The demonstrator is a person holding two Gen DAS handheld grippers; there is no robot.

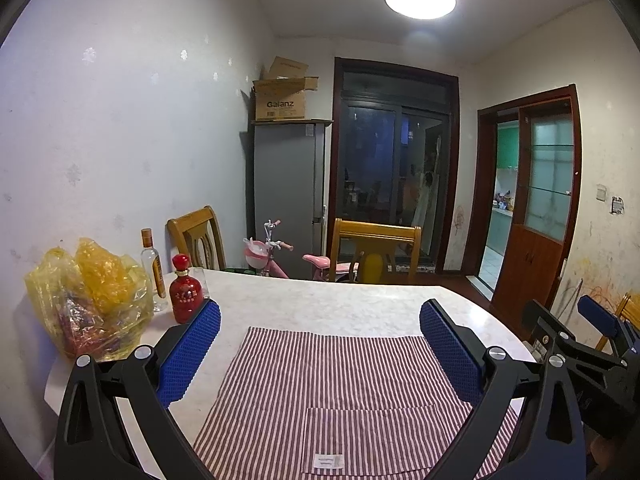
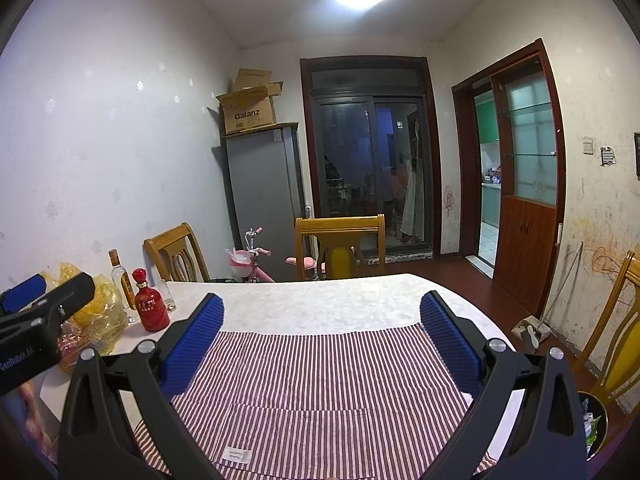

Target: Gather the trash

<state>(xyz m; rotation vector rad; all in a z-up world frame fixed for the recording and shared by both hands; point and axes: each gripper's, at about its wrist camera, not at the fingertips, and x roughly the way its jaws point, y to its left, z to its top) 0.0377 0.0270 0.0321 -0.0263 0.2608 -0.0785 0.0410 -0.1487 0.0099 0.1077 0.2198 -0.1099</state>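
My left gripper [image 1: 320, 320] is open and empty above a red-and-white striped cloth [image 1: 340, 392] on a pale marble table [image 1: 320, 300]. My right gripper [image 2: 322, 314] is open and empty above the same cloth [image 2: 320, 380]. A yellow plastic bag [image 1: 88, 300] of crumpled wrappers lies at the table's left edge, to the left of both grippers; it also shows in the right wrist view [image 2: 96, 312]. A dark trash bin [image 2: 594, 420] holding scraps stands on the floor at the lower right. No loose trash shows on the cloth.
A red bottle [image 1: 185, 292], a clear bottle [image 1: 154, 268] and a glass [image 1: 200, 280] stand beside the bag. Wooden chairs [image 1: 376, 252] surround the table; another chair [image 2: 624, 340] is at right. A pink child's bike [image 1: 276, 256], a grey fridge [image 1: 288, 192] and doors lie beyond.
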